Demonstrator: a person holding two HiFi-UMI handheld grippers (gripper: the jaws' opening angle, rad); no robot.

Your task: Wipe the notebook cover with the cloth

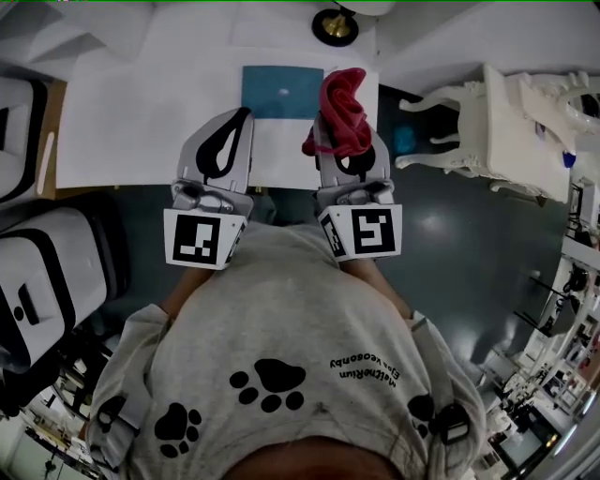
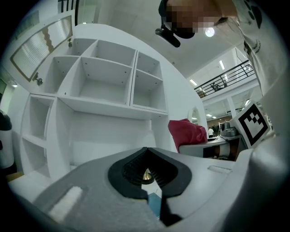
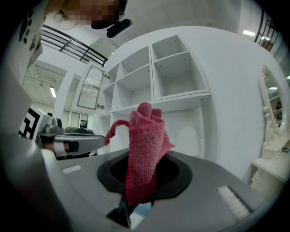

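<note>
Head view, both grippers low over the near edge of the white table [image 1: 141, 122], neither touching the work.

- Notebook [image 1: 282, 91]: blue cover, flat on the table at 12 o'clock from the grippers, near the far edge. A blue sliver of it shows through each gripper's own view.
- Right gripper [image 3: 136, 199]: jaws clamped on the red cloth [image 3: 144, 149]. Only the cloth's lower end is pinched. The rest stands up in a bunched roll past the jaw tips, with one loose tail curling toward 10 o'clock.
- Left gripper [image 2: 152, 190]: jaws closed, nothing between them. It sits at 9 o'clock of the right one, just beside it.
- A black-and-brass round base [image 1: 335, 26] stands at 12 o'clock, just beyond the notebook. A white chair [image 1: 487, 122] is off the table at 3 o'clock.

My read: cloth is in hand, wipe not yet begun.

Risks from here:
1. The cloth is a tight wad, not spread. If I come down steeply, the hard jaw tips may meet the cover before the fabric does and scuff it.
2. The grip is on a narrow end, so drag across the cover could pull the cloth out.
3. Nothing pins the notebook. A forward stroke could slide it toward 12 o'clock into the brass base or off the far edge. The left gripper would need to hold it down.
</note>
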